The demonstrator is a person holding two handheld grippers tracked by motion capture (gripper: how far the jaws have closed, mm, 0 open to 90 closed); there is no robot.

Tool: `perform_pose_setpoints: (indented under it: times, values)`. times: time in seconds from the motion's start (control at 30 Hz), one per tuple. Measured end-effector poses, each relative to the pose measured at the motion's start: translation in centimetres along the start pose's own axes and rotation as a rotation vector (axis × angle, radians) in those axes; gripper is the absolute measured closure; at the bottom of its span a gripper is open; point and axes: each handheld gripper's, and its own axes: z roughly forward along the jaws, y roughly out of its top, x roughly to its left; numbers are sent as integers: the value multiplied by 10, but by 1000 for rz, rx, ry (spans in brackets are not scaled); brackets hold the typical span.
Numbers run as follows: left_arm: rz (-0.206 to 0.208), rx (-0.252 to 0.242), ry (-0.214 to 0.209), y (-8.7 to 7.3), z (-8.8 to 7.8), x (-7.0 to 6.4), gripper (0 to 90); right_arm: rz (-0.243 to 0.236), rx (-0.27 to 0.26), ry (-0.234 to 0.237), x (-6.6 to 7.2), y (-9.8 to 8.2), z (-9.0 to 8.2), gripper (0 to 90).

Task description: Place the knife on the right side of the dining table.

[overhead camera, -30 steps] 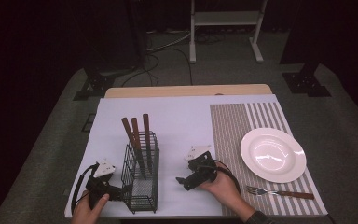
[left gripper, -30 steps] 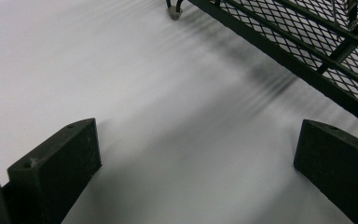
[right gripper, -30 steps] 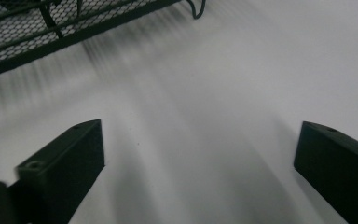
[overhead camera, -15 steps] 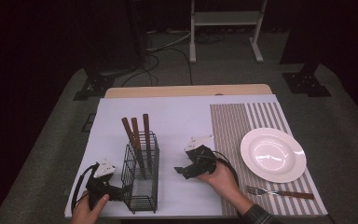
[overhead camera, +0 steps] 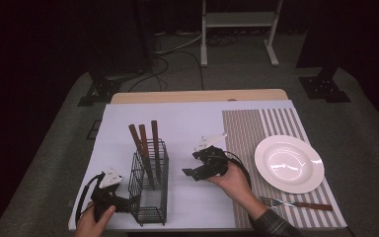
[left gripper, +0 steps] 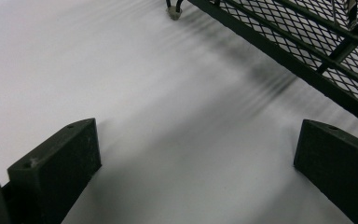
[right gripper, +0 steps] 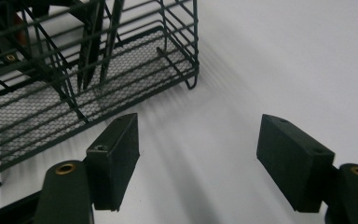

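Near the desk's front-left corner stands the black wire caddy (overhead camera: 149,190), three brown-handled utensils (overhead camera: 145,143) leaning up out of it. Toward the right edge, a white plate (overhead camera: 288,163) rests on the striped placemat (overhead camera: 256,129), with a fork (overhead camera: 296,203) just in front of it. Right of the caddy, the right gripper (overhead camera: 188,172) hangs with nothing between its jaws, which have just been closing. Against the caddy's front-left side, the left gripper (overhead camera: 132,203) sits with jaws spread wide, empty.
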Motion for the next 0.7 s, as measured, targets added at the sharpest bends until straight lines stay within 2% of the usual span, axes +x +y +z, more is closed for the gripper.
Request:
perform_pose_setpoints:
  times: [0.7]
  values:
    - [-1,-1,2,0,0,0,0,19,-88,28,-6,31,-16,311]
